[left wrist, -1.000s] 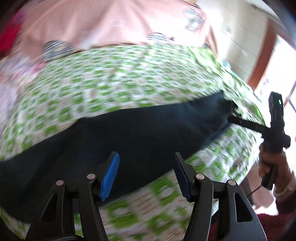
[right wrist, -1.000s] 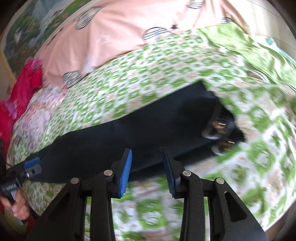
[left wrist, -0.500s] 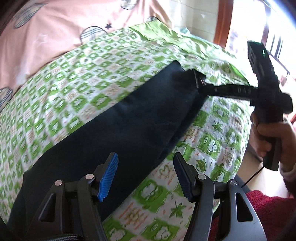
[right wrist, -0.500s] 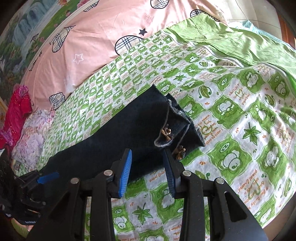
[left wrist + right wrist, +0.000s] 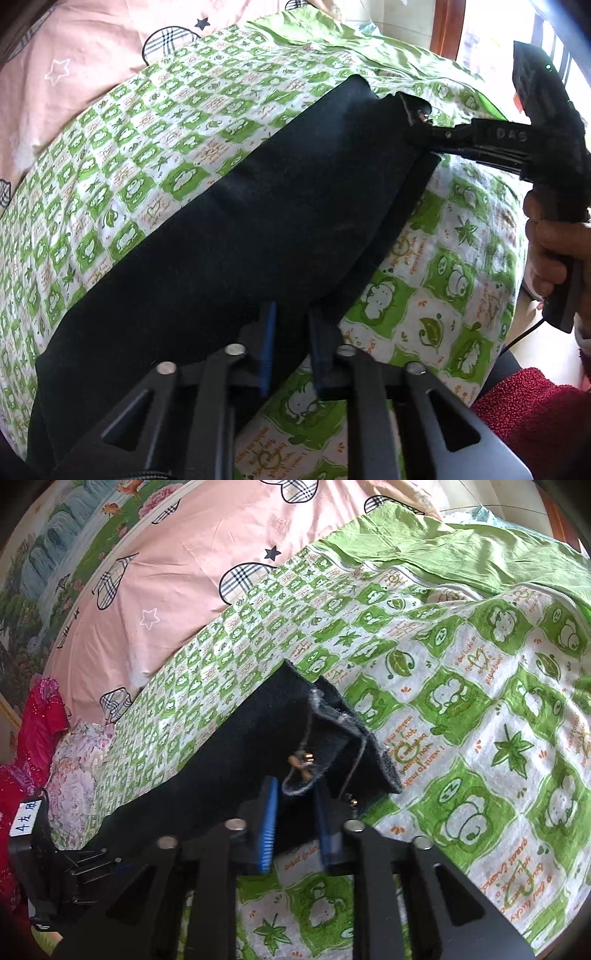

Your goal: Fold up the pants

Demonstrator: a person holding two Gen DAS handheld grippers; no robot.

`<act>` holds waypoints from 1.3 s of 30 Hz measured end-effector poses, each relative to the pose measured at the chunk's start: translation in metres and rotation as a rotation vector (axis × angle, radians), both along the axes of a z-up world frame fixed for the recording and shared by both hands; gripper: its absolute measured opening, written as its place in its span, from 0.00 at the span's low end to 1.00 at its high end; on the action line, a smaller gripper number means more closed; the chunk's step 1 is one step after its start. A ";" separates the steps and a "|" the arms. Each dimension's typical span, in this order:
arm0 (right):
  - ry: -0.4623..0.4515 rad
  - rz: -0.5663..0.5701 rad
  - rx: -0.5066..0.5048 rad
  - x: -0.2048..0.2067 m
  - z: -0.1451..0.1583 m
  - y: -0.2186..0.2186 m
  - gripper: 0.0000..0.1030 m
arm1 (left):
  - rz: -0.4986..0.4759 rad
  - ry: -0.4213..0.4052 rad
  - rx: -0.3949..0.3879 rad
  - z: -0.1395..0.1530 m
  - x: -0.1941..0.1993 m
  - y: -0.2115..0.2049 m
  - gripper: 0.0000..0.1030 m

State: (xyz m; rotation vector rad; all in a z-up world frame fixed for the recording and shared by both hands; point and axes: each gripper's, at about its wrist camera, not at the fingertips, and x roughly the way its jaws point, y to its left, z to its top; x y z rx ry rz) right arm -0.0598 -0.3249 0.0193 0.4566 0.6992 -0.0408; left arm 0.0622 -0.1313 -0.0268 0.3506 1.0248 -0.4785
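Note:
Dark navy pants (image 5: 258,221) lie stretched in a long strip across the green checked bedsheet (image 5: 147,147). My left gripper (image 5: 290,314) is at the strip's near edge, its jaws closing tight with the dark cloth pinched between the blue pads. In the right wrist view the pants (image 5: 236,760) end in a waistband with a gold-tipped drawstring (image 5: 304,757). My right gripper (image 5: 295,794) is closing on that waistband, cloth between its pads. The left wrist view shows the right gripper (image 5: 417,129) biting the far end, held by a hand (image 5: 554,251). At the other end, the left gripper (image 5: 107,860) shows as a dark shape.
A pink patterned duvet (image 5: 184,572) covers the bed's far side, with a plain green sheet (image 5: 461,550) beyond the checked sheet (image 5: 480,701). Red clothes (image 5: 40,720) and a floral cloth (image 5: 77,768) lie at the left. A red mat (image 5: 535,413) is beside the bed.
Both grippers went from open to shut on the pants. The left one swung in over the near edge; the right one came up to the waistband.

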 end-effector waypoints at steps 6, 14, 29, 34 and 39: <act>-0.047 -0.002 -0.026 -0.017 0.014 -0.005 0.05 | -0.043 -0.007 -0.029 0.012 -0.009 -0.008 0.07; -0.002 -0.035 0.022 -0.021 0.007 -0.014 0.10 | -0.056 0.028 -0.070 0.019 -0.005 -0.006 0.34; 0.005 -0.042 0.119 -0.020 -0.003 -0.017 0.46 | -0.009 0.087 -0.190 0.044 0.083 -0.012 0.51; 0.007 -0.060 0.125 -0.005 -0.011 -0.018 0.15 | -0.115 0.162 -0.204 0.033 0.114 -0.043 0.64; -0.042 -0.079 0.217 -0.015 -0.019 -0.043 0.10 | -0.157 0.187 -0.170 0.021 0.140 -0.081 0.65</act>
